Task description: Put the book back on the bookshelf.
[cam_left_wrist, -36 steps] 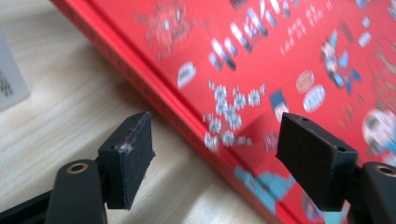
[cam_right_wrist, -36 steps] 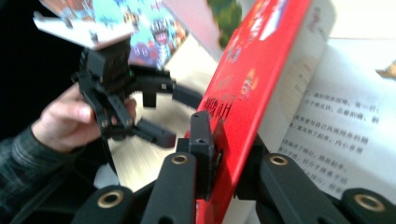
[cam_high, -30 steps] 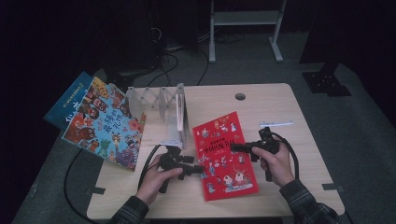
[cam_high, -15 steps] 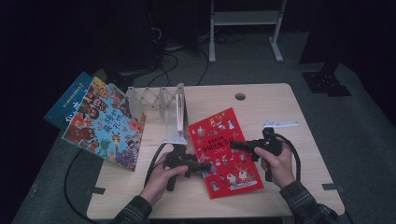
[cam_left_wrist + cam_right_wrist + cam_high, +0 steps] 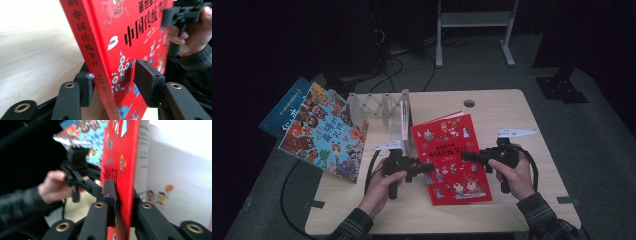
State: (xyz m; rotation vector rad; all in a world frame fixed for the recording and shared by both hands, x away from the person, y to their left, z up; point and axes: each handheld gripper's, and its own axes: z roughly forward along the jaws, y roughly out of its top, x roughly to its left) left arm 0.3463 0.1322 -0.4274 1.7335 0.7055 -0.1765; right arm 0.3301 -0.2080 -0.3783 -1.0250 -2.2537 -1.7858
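Starting at the worktop's left edge, a blue picture book hangs half off it, glossy and busy with cartoon figures, with a darker blue book under it; just right of them stands a white wire rack, thin and upright. Now the left gripper: its jaws straddle the spine edge of the red book, and in the left gripper view there is a gap between the pad and the cover, so it is open around the spine, not yet pinching. The red book sits mid-worktop towards the front edge, a stiff, shiny hardcover with its cover raised. On to the right gripper, closed on that front cover, one jaw on each face, white pages showing behind in the right gripper view. The risk as I judge it: slick laminate against small pads, so the cover could slide free and flop, or the unclamped spine could skid across the smooth wood
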